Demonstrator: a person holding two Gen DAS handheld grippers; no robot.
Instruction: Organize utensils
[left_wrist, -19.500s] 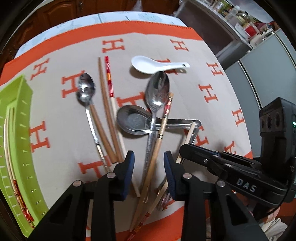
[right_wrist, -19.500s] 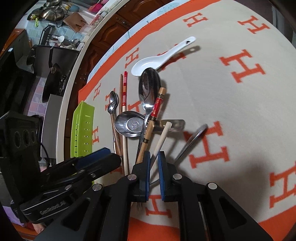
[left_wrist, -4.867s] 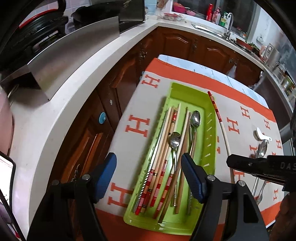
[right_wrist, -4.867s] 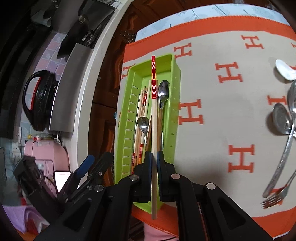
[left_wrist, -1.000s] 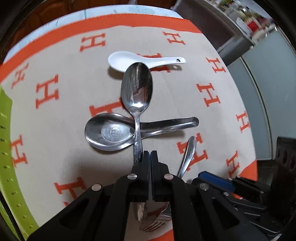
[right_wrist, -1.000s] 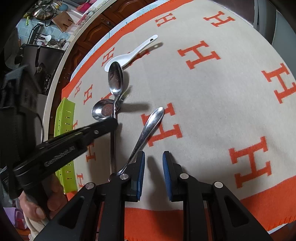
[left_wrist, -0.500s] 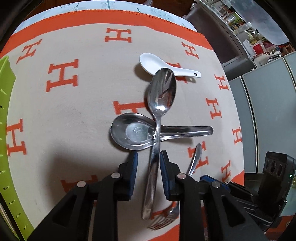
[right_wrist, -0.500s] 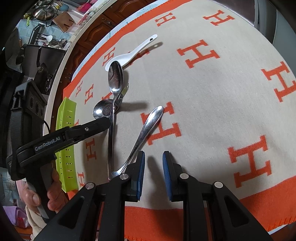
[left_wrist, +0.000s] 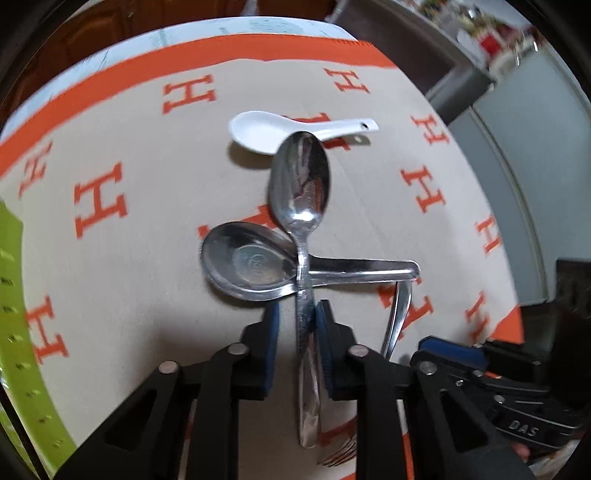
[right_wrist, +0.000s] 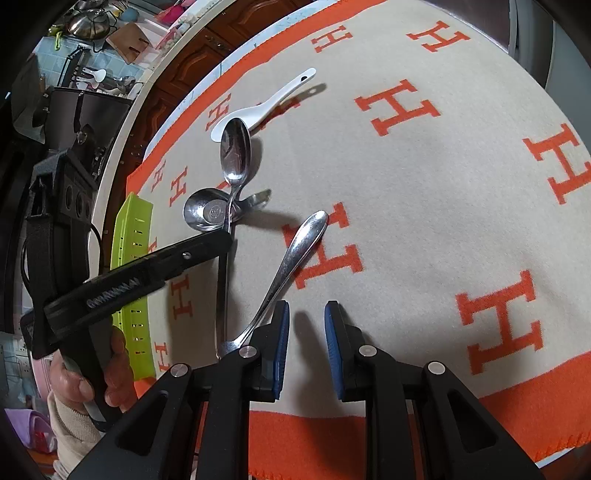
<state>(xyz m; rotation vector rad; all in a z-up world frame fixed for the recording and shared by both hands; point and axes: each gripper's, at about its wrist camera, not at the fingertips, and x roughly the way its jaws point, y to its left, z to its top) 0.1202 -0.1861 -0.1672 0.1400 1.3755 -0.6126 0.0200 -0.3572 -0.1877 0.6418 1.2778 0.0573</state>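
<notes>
A: What's nearest the lens in the left wrist view?

B: The left gripper (left_wrist: 295, 332), low in the middle of the frame. Its jaws are closing, with the handle of the long steel spoon (left_wrist: 301, 192) between the blue pads. The right-hand pad looks to be against the handle; a narrow gap shows on the left-hand one.

A: And the spoon itself?

B: It runs up the middle of the frame, bowl at the far end. Its neck crosses over the flat steel ladle-spoon (left_wrist: 251, 262), whose bowl lies left of centre and whose handle stretches to the right.

A: Further out?

B: The white ceramic spoon (left_wrist: 266, 129), upper middle, just beyond the long spoon's bowl. Everything lies on the beige cloth (left_wrist: 122, 280) with orange H letters. The green tray (left_wrist: 22, 332) curves along the left edge.

A: The other view?

B: The right gripper (right_wrist: 306, 343) sits at bottom centre, jaws a modest way apart with only cloth between them. The fork (right_wrist: 295, 254) lies just beside its left finger, handle slanting up toward centre. At left, a hand (right_wrist: 92, 376) grips the other tool's handle.
</notes>
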